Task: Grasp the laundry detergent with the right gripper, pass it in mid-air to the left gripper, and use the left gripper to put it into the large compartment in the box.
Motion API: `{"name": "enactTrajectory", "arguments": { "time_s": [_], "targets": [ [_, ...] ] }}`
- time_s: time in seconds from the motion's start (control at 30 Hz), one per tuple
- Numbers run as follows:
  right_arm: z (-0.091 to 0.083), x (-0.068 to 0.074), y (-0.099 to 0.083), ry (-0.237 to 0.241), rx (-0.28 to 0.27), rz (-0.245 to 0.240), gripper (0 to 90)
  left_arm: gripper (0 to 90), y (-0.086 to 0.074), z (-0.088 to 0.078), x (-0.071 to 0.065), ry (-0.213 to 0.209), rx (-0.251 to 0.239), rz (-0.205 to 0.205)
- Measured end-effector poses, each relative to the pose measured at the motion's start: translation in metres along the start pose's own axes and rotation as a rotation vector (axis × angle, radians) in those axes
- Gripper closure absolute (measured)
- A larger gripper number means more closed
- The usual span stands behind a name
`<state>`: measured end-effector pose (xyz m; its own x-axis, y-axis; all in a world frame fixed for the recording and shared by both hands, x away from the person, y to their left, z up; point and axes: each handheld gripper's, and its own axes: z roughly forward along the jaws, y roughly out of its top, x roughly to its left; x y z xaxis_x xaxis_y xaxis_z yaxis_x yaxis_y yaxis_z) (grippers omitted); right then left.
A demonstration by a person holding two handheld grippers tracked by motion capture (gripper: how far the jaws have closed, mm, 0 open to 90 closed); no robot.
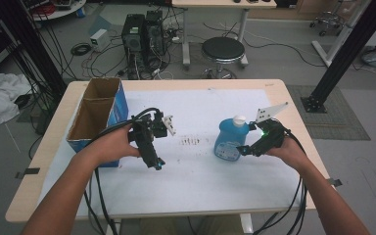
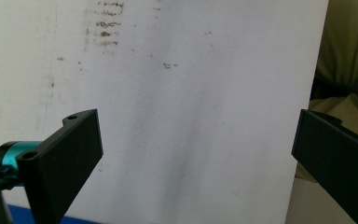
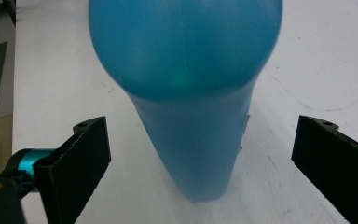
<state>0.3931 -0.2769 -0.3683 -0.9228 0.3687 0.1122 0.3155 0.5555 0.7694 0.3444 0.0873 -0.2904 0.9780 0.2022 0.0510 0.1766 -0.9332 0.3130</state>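
Grey floor, black stool, computer towers, tangled cables behind wooden table.

Blue bottle top cut off by frame edge, label too blurry to read.

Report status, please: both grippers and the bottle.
Right gripper open, jaws either side of blue bottle, not touching. Left gripper open, empty, over white sheet. Nothing in the way.
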Motion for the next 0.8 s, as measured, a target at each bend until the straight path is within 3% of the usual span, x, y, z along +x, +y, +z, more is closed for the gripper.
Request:
{"name": "enactTrajectory", "arguments": {
  "time_s": [0.4, 0.8],
  "targets": [
    [0.016, 0.001, -0.004, 0.019, -0.056, -0.005, 3.6, 1.7, -0.003, -0.001, -0.001, 0.004, 0.007, -0.01],
    [0.024, 0.002, -0.007, 0.031, -0.099, -0.017, 12.0, 1.7, -0.002, -0.001, 0.0, 0.004, 0.007, -0.011]
  ]
}}
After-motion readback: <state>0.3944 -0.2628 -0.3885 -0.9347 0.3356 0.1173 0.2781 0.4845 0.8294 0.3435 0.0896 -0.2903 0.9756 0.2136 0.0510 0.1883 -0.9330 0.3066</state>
